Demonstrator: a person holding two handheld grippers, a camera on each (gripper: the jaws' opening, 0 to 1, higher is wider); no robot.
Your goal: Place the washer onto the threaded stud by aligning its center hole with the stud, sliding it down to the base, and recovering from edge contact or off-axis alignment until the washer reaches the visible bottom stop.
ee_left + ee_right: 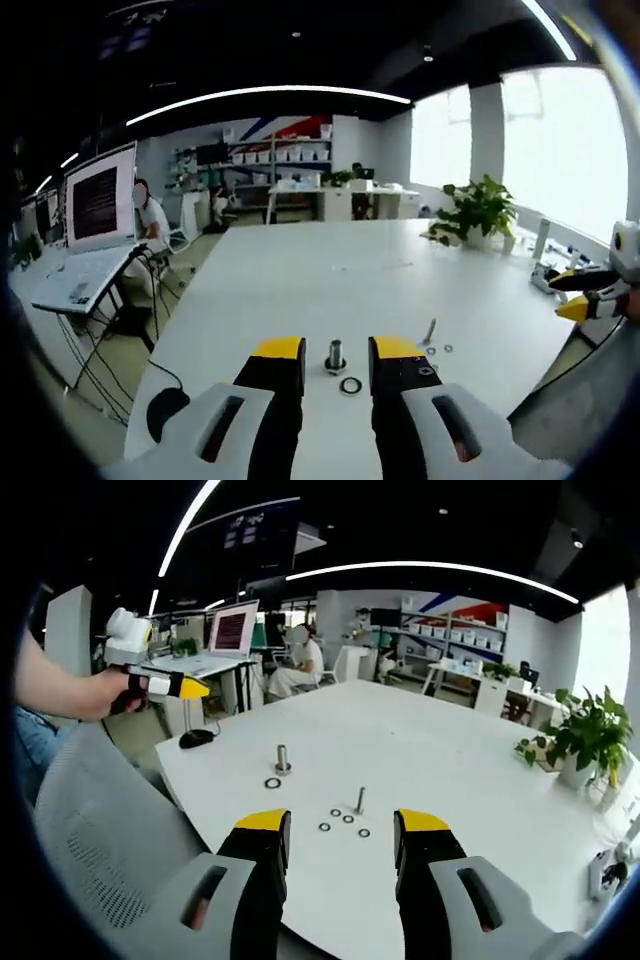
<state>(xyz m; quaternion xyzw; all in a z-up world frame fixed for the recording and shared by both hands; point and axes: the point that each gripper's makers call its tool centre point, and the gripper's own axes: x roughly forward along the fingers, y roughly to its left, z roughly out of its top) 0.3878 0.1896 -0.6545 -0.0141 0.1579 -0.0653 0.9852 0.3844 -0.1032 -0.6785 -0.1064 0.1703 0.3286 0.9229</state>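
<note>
I am working at a wide white table [300,270], both tongs hovering above its near edge. A laptop [85,275] is sitting at the table's 9 o'clock corner in the left gripper view; its screen shows dark text too small to read, and I am finding no legible brand or label anywhere.

My left gripper [335,352] is spread and holding nothing. The stud [335,355] is standing upright between its jaw tips, long axis vertical. The washer [350,385] is lying flat on the table just beside the stud's base, at about 5 o'clock from it, not yet threaded on.

My right gripper [340,825] is also spread and empty. From it the stud [283,759] is lying at 11 o'clock, well apart, with the washer [272,782] just beside the base. A thin pin [359,800] and several small rings [345,822] are sitting at 12 o'clock, near its jaws.

Judgement: the left gripper is nearer; the coming move is a short reach to 5 o'clock to pinch the washer's rim.
</note>
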